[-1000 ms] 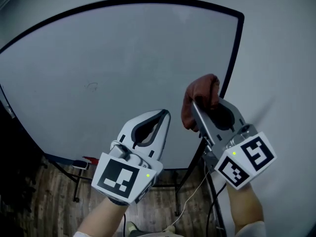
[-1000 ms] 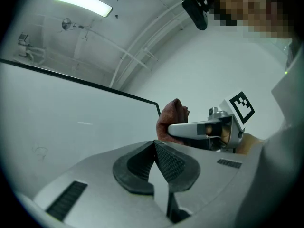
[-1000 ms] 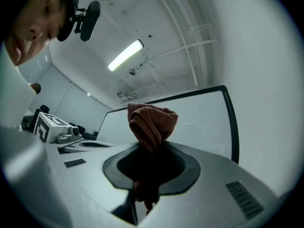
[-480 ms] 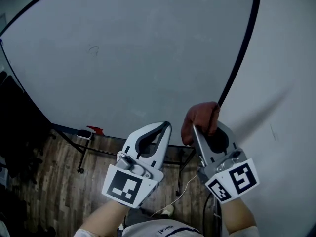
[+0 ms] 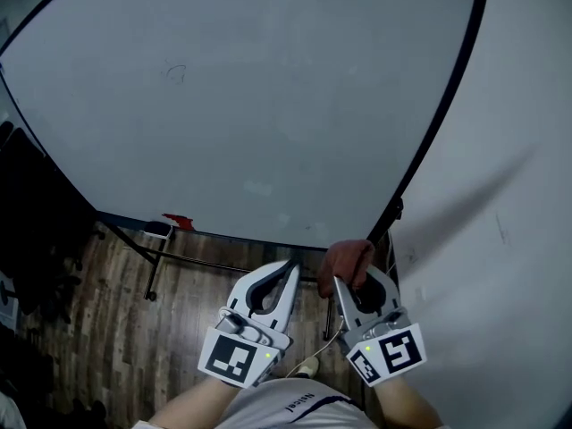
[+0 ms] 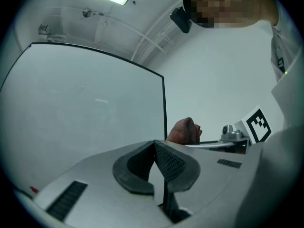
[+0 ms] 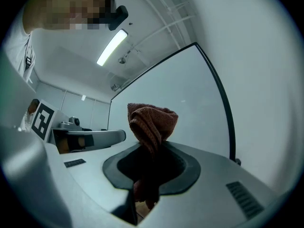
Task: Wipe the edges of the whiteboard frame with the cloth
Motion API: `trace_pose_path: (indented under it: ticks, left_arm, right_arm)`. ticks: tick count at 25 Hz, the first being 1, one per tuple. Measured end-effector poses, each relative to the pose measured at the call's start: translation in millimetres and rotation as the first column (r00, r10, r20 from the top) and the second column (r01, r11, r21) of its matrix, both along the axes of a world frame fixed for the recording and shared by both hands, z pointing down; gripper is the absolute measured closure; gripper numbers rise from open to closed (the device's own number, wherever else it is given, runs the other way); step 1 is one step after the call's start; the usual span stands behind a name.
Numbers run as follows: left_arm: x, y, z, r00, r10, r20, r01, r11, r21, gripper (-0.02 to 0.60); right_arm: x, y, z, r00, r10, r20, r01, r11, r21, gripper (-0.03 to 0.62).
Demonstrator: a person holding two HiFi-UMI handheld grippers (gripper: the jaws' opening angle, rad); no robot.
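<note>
A large whiteboard with a thin black frame stands on a stand against a pale wall. My right gripper is shut on a reddish-brown cloth, bunched above its jaws; it sits just below the board's lower right corner, apart from the frame. The cloth fills the middle of the right gripper view, with the frame's right edge behind it. My left gripper is shut and holds nothing, close beside the right one. In the left gripper view the cloth shows beyond the shut jaws.
A red object lies on the board's bottom tray at the left. The stand's black legs and a white cable are over the wooden floor. Dark objects stand at the far left.
Both grippers have dropped down and back, away from the board's right frame edge to below its bottom corner. The cloth stays in the right gripper.
</note>
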State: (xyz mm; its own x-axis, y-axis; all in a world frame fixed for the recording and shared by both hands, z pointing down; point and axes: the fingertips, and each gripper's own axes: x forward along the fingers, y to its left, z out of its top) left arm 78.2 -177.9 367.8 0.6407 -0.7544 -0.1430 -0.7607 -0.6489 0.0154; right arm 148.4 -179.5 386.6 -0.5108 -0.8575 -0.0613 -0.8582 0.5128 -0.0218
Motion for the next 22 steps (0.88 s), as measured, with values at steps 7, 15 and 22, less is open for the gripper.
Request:
trace_pose_path:
  ticks: [7, 15, 22]
  left_arm:
    - [-24.8, 8.7, 39.7, 0.999, 0.031, 0.034, -0.029, 0.997, -0.076, 0.574]
    - [-33.7, 0.5, 37.3, 0.998, 0.055, 0.027, -0.053, 0.996, -0.070, 0.574]
    - [-27.0, -5.3, 39.1, 0.997, 0.073, 0.023, -0.071, 0.994, -0.077, 0.574]
  right_arm:
    - [-41.2, 13.0, 45.9, 1.000, -0.003, -0.014, 0.002, 0.997, -0.081, 0.522]
    - [-55.1, 8.0, 45.7, 0.999, 0.009, -0.036, -0.012, 0.996, -0.090, 0.522]
    - [-49.5, 3.3, 45.6, 0.999, 0.017, -0.038, -0.021, 0.994, -0.105, 0.522]
